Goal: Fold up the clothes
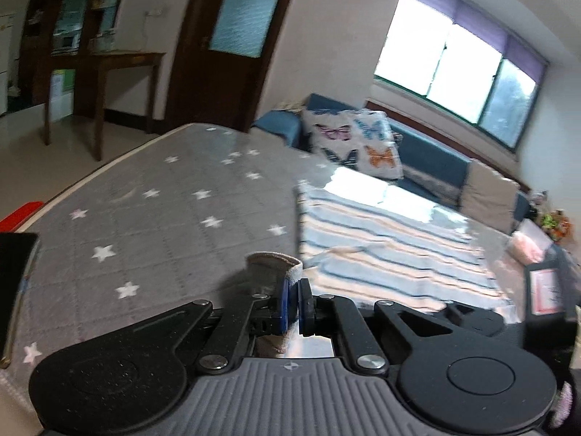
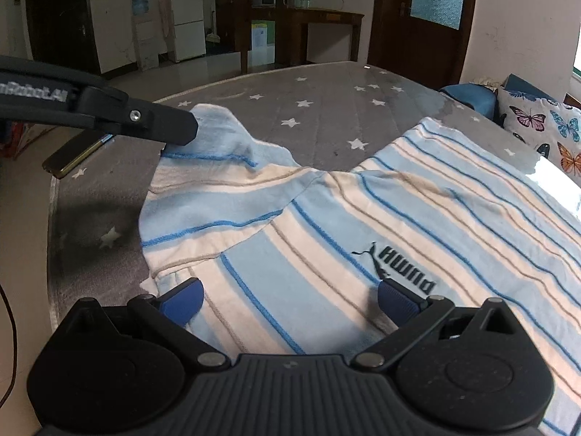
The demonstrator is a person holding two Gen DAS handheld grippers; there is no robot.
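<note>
A light blue and white striped shirt (image 2: 363, 218) with a black logo lies spread on a grey star-print mattress (image 2: 319, 109). My left gripper (image 1: 293, 303) is shut on the sleeve cuff (image 1: 274, 265), which sticks up past its blue pads. In the right wrist view the left gripper (image 2: 181, 127) comes in from the left and holds the sleeve end (image 2: 214, 134) lifted off the bed. My right gripper (image 2: 290, 299) hovers open low over the shirt's body, with fabric lying under and between its blue pads (image 2: 185, 298). In the left wrist view the rest of the shirt (image 1: 381, 247) is blurred, to the right.
A dark flat slab (image 2: 72, 156) lies at the mattress's left edge. A blue sofa (image 1: 428, 152) with a butterfly cushion (image 1: 356, 141) runs along the far right side. A wooden table (image 2: 326, 21) and a dark door (image 2: 425, 11) stand beyond the bed.
</note>
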